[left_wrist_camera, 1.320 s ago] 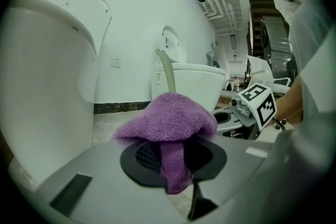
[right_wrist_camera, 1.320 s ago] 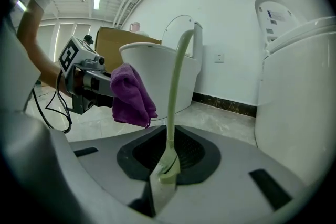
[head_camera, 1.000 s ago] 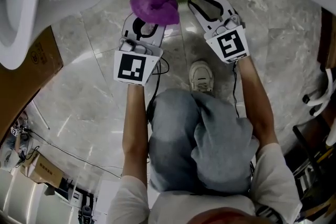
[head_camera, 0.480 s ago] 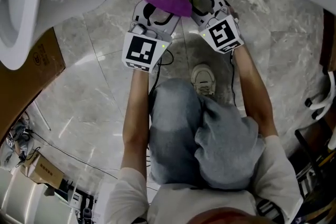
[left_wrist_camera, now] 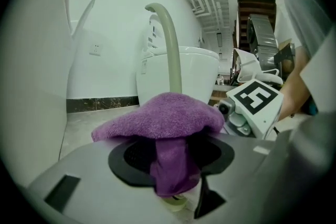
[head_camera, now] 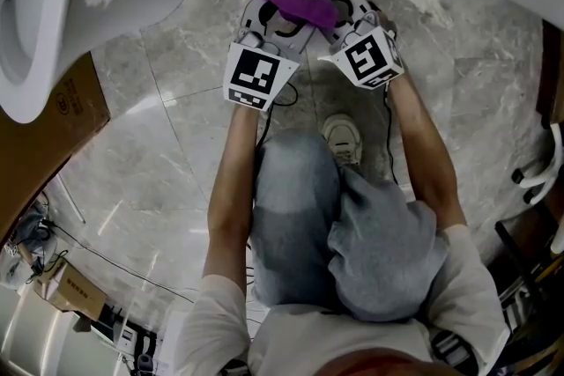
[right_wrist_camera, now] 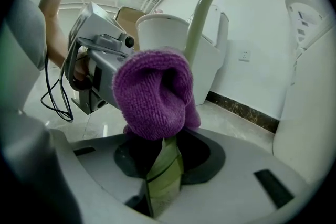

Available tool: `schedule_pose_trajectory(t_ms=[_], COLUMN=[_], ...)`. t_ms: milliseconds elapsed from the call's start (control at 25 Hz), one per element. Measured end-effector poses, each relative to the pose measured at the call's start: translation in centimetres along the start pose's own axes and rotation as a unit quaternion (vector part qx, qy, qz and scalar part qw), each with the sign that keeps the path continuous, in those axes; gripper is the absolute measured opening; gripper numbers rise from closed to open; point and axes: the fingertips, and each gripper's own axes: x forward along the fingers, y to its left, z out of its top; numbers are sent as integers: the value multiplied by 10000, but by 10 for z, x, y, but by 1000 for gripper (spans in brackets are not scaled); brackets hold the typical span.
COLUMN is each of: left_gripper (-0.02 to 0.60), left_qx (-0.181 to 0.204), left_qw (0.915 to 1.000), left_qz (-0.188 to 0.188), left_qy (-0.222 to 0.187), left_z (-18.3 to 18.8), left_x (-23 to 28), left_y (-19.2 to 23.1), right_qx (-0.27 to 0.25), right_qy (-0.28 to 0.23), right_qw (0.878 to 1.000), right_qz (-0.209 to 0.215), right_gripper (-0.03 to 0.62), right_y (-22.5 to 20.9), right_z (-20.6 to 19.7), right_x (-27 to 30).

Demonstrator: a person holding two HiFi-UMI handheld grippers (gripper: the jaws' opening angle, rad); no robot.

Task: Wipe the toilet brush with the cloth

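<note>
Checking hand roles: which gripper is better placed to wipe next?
Left: the cloth hangs between the just-opened jaws of the left gripper; the right gripper, jaws just closing, pinches the brush handle.

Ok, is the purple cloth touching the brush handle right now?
Touching. The right gripper view shows the purple cloth bunched directly against the green brush handle, with no gap between them. The head view agrees: the cloth wraps the handle.
</note>
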Motion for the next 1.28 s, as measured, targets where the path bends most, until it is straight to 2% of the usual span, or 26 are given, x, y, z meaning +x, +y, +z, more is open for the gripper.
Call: schedule_pose_trajectory(t_ms=[160,320,800,1080,1280], left_gripper=[141,121,112,112,112], left_qx=[58,67,112,126,58], left_qw=[9999,9999,9999,9999,10000], left_qz=[86,112,41,-1,-60], left_qy=[-25,-64,-104,77,-2], left_z=[-1,-1,16,29,32], left_x=[3,2,-5,-11,-13], left_y=[1,2,1,-1,0], right_qx=[-131,-184,-323,-315,-313], right_qy=[100,51,72,72,59], right_qw=[9998,9998,9994,9995,9995], right_qz=[-84,-75,-54,-9,26], right_gripper=[86,81,77,77,77], right_y=[-2,-2,-1,-1,-1], right_z=[0,1,-1,-2,-1], right_x=[1,3,3,2,2])
